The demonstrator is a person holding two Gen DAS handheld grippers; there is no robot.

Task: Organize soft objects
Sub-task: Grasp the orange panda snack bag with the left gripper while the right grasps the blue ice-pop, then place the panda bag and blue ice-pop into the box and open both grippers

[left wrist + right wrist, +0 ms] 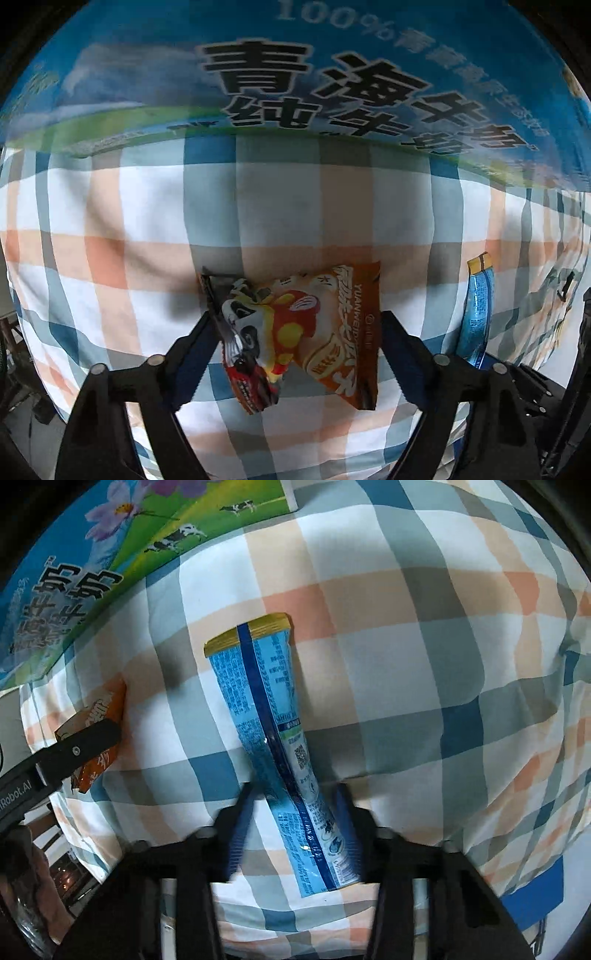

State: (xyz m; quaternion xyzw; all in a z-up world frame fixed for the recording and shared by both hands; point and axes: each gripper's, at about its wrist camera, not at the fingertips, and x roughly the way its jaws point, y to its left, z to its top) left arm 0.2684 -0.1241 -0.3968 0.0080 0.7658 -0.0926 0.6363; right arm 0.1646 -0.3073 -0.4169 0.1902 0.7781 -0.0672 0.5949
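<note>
My left gripper [295, 325] has both fingers pressed on a crinkly orange snack packet [306, 332] above the checked cloth [147, 221]. Only my right camera shows cows and flowers on the milk carton [74, 572]. My right gripper [295, 805] squeezes a long, shiny blue snack packet [273, 738]; its bottom end hides one finger.

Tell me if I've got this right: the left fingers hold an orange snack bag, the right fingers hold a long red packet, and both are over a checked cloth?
Nearly. The packet between the right fingers is blue with a yellow end, not red, as the right wrist view shows. The orange snack bag in the left fingers and the checked cloth are as you say.
</note>
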